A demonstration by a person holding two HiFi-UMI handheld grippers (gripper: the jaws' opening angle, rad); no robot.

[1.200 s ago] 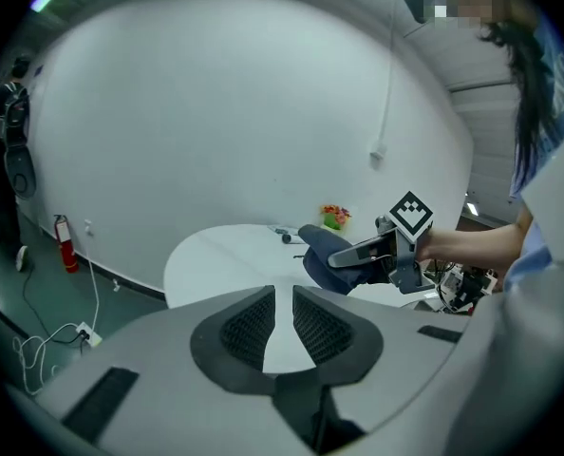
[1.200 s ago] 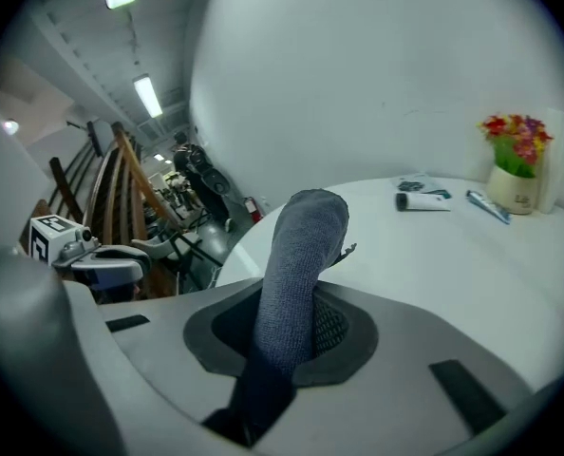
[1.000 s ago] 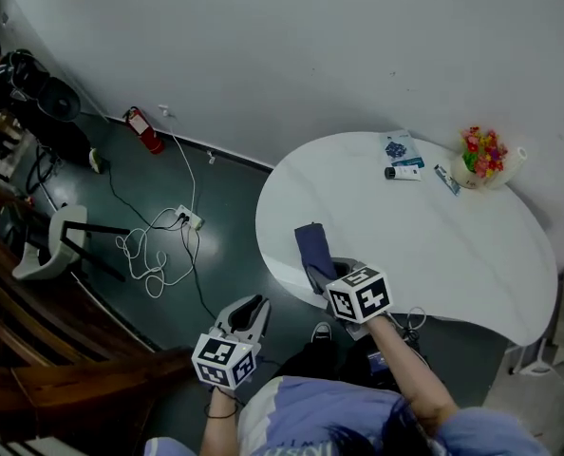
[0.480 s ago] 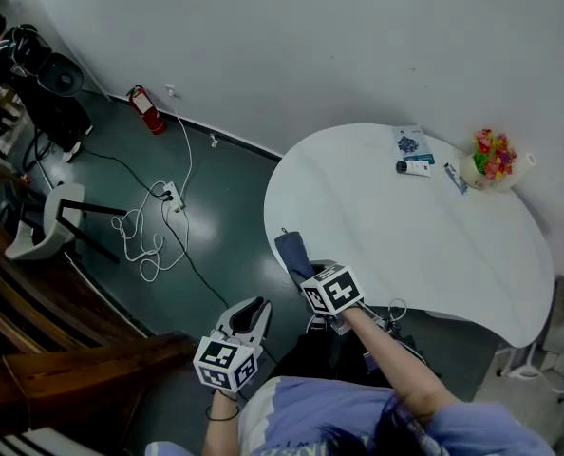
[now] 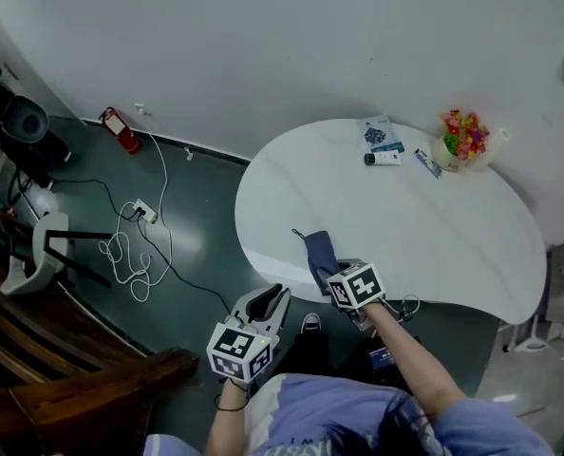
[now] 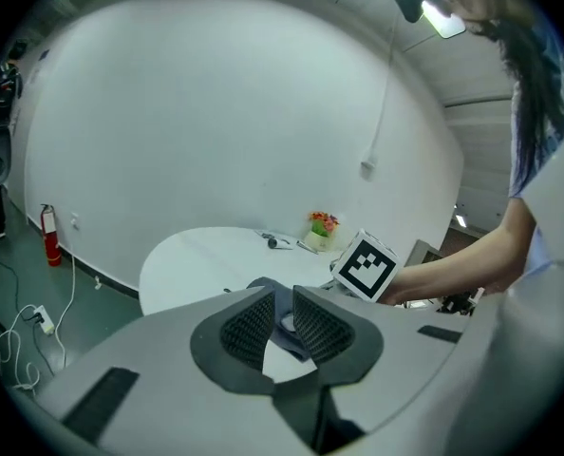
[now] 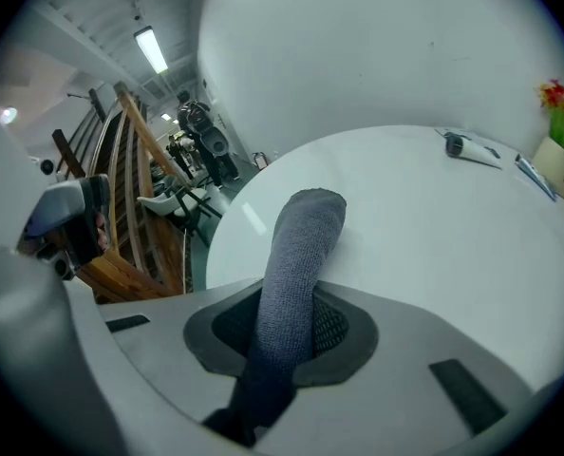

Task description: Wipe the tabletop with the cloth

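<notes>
A dark blue cloth (image 5: 318,252) lies draped on the near left part of the white rounded table (image 5: 424,226). My right gripper (image 5: 331,269) is shut on the cloth's near end at the table's front edge. In the right gripper view the cloth (image 7: 306,236) runs up from between the jaws of the right gripper (image 7: 287,323) onto the tabletop (image 7: 434,217). My left gripper (image 5: 271,299) hovers off the table, over the floor, left of the right one. In its own view the left gripper (image 6: 280,304) has its jaws drawn together to a thin slit with nothing between them.
At the table's far side stand a flower pot (image 5: 464,141), a tube (image 5: 381,158), a booklet (image 5: 377,133) and a small packet (image 5: 428,163). On the floor to the left are a fire extinguisher (image 5: 117,128), a power strip with cables (image 5: 140,215) and a chair (image 5: 35,255).
The right gripper dragged the cloth toward the table's near left edge, then back a little to the right. The left gripper stayed low off the table. The head camera shifted.
</notes>
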